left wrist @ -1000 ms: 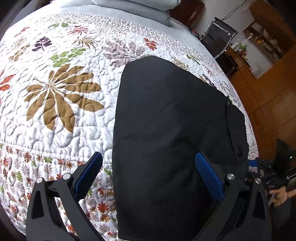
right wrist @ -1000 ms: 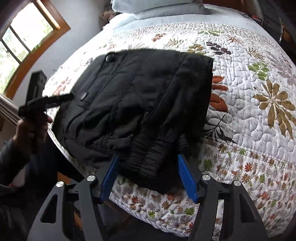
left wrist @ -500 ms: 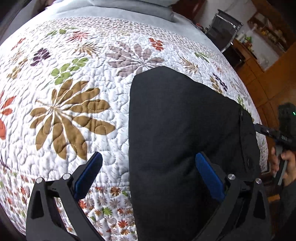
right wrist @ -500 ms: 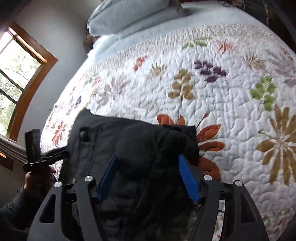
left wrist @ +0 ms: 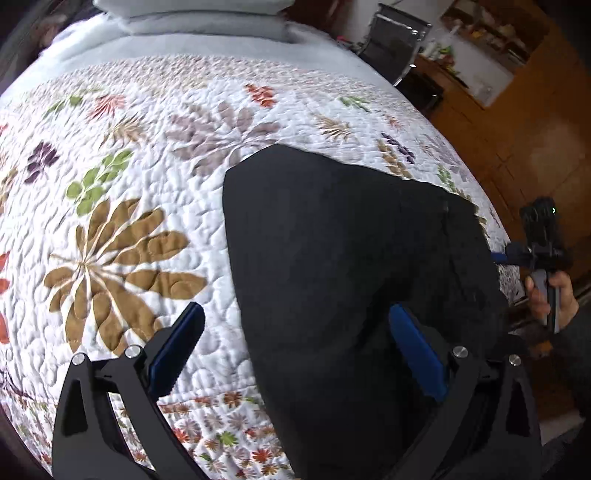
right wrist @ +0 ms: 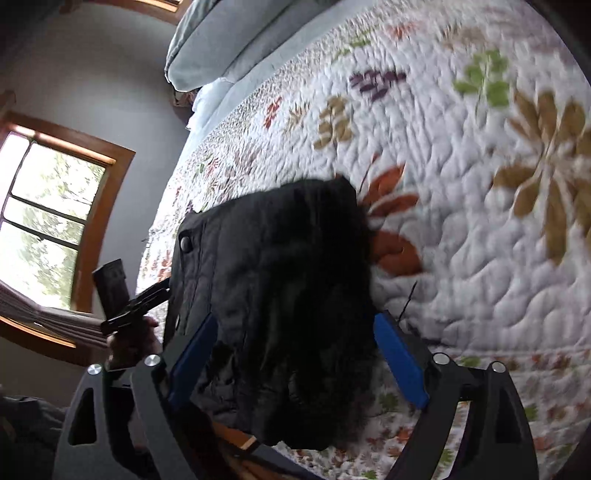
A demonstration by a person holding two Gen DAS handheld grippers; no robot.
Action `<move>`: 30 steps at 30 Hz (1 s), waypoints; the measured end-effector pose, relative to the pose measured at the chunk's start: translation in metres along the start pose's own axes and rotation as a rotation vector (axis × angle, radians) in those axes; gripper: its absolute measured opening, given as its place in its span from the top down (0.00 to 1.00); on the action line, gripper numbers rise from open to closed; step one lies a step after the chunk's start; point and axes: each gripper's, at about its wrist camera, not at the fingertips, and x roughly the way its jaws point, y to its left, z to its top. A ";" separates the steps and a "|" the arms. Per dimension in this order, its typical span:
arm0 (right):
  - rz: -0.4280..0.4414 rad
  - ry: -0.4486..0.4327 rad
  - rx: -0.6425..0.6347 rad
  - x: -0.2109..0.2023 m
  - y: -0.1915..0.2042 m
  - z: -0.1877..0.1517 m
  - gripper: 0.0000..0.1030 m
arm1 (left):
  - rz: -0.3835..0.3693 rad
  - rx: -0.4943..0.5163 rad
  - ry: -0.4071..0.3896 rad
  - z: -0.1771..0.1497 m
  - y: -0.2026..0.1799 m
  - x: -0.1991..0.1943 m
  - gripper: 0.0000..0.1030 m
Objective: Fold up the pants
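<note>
Black pants (left wrist: 343,258) lie folded into a compact stack near the bed's foot edge on a floral quilt (left wrist: 140,177). In the right wrist view the pants (right wrist: 280,280) show a button, seams and a bunched cuff end. My left gripper (left wrist: 295,350) is open, its blue pads straddling the stack's left edge just above it. My right gripper (right wrist: 295,358) is open, its pads either side of the stack's cuff end. Each gripper shows in the other's view: the right one (left wrist: 543,254) beside the stack, the left one (right wrist: 129,302) at the stack's far side.
Grey pillows (left wrist: 192,22) lie at the head of the bed. A black chair (left wrist: 399,40) and wooden cabinets (left wrist: 517,92) stand beyond the bed's right side. A wood-framed window (right wrist: 51,210) is in the wall by the bed.
Both grippers have moved forward over the bed and tilted down toward the stack. The pants lie as before. Both grippers stay open.
</note>
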 end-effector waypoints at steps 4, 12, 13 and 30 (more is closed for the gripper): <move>0.018 0.040 0.002 0.023 0.001 0.000 0.13 | -0.010 -0.022 0.021 -0.004 0.007 0.002 0.03; 0.002 0.092 0.019 0.053 0.007 0.006 0.07 | -0.068 -0.050 0.044 -0.005 0.018 0.011 0.03; 0.004 0.093 0.022 0.053 0.007 0.007 0.07 | -0.074 -0.047 0.043 -0.005 0.017 0.011 0.03; 0.089 0.056 0.070 0.046 -0.014 0.010 0.07 | -0.301 -0.162 0.055 -0.003 0.048 0.018 0.03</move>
